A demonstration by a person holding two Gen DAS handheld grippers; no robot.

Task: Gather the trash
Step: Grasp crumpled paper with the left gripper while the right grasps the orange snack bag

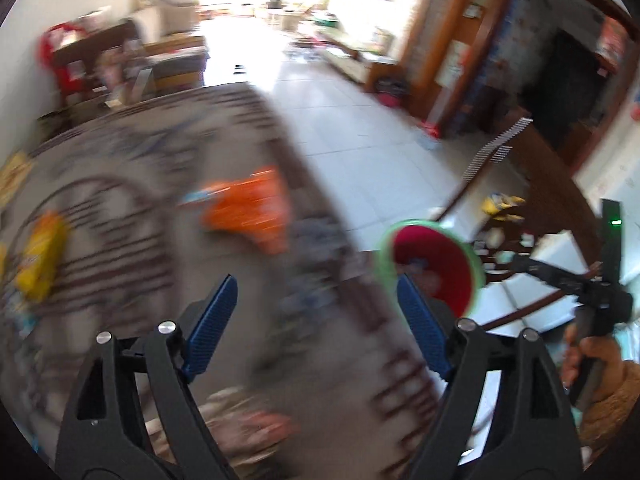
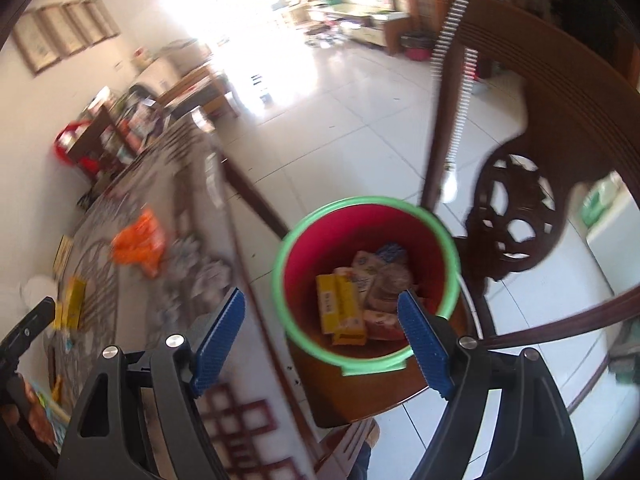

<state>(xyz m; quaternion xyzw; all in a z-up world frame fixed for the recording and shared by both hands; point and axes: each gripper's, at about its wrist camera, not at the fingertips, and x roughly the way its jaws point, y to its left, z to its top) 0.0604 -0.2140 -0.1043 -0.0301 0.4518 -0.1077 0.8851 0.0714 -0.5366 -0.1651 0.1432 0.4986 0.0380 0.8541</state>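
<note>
A red bin with a green rim [image 2: 280, 268] stands on a wooden chair seat [image 2: 360, 396] beside the table and holds a yellow box [image 2: 340, 308] and several wrappers. My right gripper [image 2: 322, 296] hangs open over the bin's near-left rim, with nothing between its blue pads. My left gripper [image 1: 316, 284] is open and empty above the patterned tablecloth [image 1: 120, 240], and the bin [image 1: 452, 264] sits just right of its right finger. On the cloth lie an orange wrapper [image 1: 248, 212] [image 2: 138, 246] and a yellow packet [image 1: 40, 256] [image 2: 74, 302]. The left wrist view is blurred.
A carved dark chair back [image 2: 516, 216] rises right of the bin. White tiled floor [image 2: 340, 120] stretches beyond the table edge. A cluttered side table [image 2: 120, 132] stands by the far left wall. More wrappers [image 1: 240, 428] lie near the table's front.
</note>
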